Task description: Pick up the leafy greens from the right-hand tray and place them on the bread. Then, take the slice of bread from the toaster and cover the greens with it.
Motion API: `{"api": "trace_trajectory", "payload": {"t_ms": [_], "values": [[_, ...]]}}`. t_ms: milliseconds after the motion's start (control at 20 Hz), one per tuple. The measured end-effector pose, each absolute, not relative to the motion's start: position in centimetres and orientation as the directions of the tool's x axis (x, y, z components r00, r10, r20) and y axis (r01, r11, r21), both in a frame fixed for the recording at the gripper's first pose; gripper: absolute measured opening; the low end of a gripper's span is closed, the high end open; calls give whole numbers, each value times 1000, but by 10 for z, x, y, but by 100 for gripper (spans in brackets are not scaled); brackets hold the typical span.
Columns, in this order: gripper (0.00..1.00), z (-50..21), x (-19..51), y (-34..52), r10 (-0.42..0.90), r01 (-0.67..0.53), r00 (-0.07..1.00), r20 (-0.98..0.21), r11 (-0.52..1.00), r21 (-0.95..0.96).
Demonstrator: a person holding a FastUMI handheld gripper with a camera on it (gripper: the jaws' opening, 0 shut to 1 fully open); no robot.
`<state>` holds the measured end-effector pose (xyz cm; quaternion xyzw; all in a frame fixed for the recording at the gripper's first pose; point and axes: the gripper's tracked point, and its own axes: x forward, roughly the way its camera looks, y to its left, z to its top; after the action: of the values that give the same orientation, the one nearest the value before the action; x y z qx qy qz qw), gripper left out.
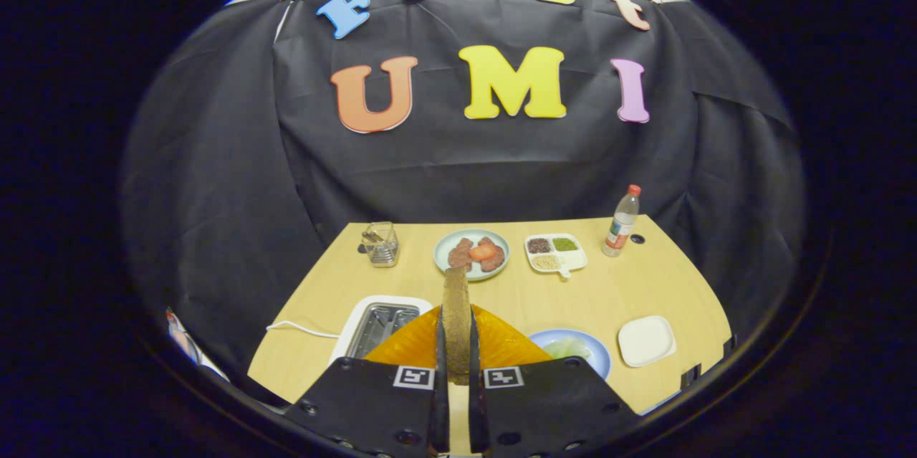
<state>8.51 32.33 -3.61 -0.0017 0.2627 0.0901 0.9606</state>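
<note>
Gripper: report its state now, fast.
Gripper: shut on the bread slice, held upright on edge between both fingers, above the table beside the toaster.

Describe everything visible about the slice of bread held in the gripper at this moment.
The slice of bread is brown, coarse and grainy, seen edge-on and standing upright. The gripper is shut on its lower part, one finger on each face. It is lifted above the table, beside the white toaster, in front of the blue plate of greens.
</note>
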Motion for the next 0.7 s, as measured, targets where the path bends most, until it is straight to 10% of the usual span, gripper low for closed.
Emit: {"api": "trace_trajectory", "payload": {"t_ms": [700], "values": [[10, -147, 103, 237, 296, -113, 789, -539, 931, 346]]}}
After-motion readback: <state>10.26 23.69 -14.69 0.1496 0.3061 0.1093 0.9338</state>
